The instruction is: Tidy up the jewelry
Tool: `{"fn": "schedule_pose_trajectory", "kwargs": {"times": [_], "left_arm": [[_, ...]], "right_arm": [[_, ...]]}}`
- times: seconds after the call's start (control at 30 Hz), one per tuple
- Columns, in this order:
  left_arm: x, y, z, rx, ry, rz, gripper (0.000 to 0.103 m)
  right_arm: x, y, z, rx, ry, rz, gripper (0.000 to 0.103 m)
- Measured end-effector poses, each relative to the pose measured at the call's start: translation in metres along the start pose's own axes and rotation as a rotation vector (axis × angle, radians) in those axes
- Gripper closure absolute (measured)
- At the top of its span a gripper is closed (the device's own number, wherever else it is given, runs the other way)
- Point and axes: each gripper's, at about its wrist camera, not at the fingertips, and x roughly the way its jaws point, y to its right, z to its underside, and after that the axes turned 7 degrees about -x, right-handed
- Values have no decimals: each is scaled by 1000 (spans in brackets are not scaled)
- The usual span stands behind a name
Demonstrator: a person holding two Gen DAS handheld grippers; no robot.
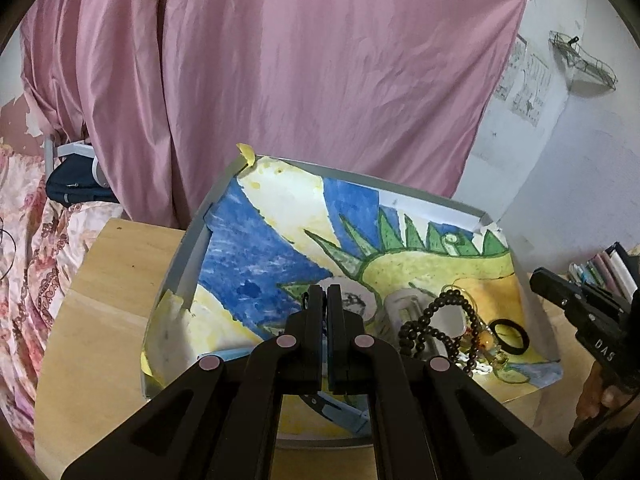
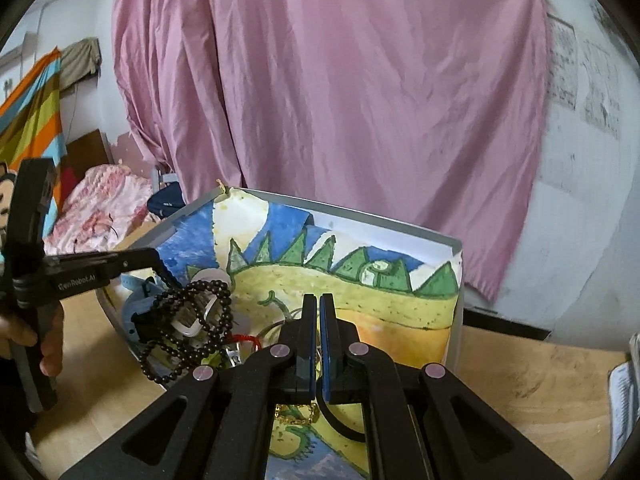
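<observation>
Left wrist view is showing the left gripper [image 1: 325, 300] hovering with its jaws pressed together on nothing, above the painted paper lining the tray [image 1: 188, 248], while the right gripper [image 2: 318, 320] is likewise hanging closed and empty. The dark bead string [image 1: 432, 320] is lying tangled over a white clip just beside a black ring [image 1: 508, 338], so opening wide before descending and pinching a single loop of beads would likely avoid dragging the neighbours.

The left gripper [image 1: 327, 300], jaws closed, hovers over the painted tray [image 1: 192, 236] beside dark beads [image 1: 432, 320].
</observation>
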Motion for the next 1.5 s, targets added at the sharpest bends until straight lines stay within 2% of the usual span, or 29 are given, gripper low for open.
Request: {"fn": "schedule_pose_trajectory", "kwargs": {"times": [0.07, 0.13, 0.2, 0.23, 0.27, 0.33, 0.4, 0.53, 0.63, 0.83, 0.93, 1.1, 1.27, 1.5], "left_arm": [[1, 3, 1, 10, -5, -14, 102], [-1, 6, 2, 19, -7, -29, 92], [-5, 8, 3, 16, 1, -26, 50], [-11, 8, 4, 5, 19, -8, 45], [-16, 7, 4, -5, 34, 8, 43], [-27, 8, 4, -10, 53, 15, 43], [-36, 11, 5, 0, 67, -11, 36], [-64, 14, 14, -1, 128, -8, 21], [-87, 17, 23, 9, 172, 2, 17], [-135, 26, 53, 75, 276, -4, 16], [-160, 30, 71, 92, 327, 8, 5], [-201, 32, 100, 113, 401, 8, 3], [-226, 31, 130, 140, 425, -8, 3], [-238, 24, 168, 140, 425, -27, 3]], "right_arm": [[-2, 5, 2, 27, -1, -7, 101], [-4, 6, 3, 44, -2, -5, 98], [-11, 7, 4, 59, 2, -6, 89], [-14, 7, 5, 65, 7, -3, 76], [-19, 7, 6, 71, 14, 1, 59], [-32, 7, 9, 90, 38, 13, 44], [-45, 6, 11, 100, 60, 19, 41], [-77, 0, 16, 118, 134, 42, 12], [-100, -6, 22, 123, 185, 42, 2], [-143, -30, 42, 93, 279, 82, 0], [-164, -44, 57, 92, 317, 87, 0], [-191, -65, 81, 92, 358, 110, 0], [-209, -86, 107, 98, 373, 130, 0], [-216, -110, 141, 107, 359, 170, 0]]}}
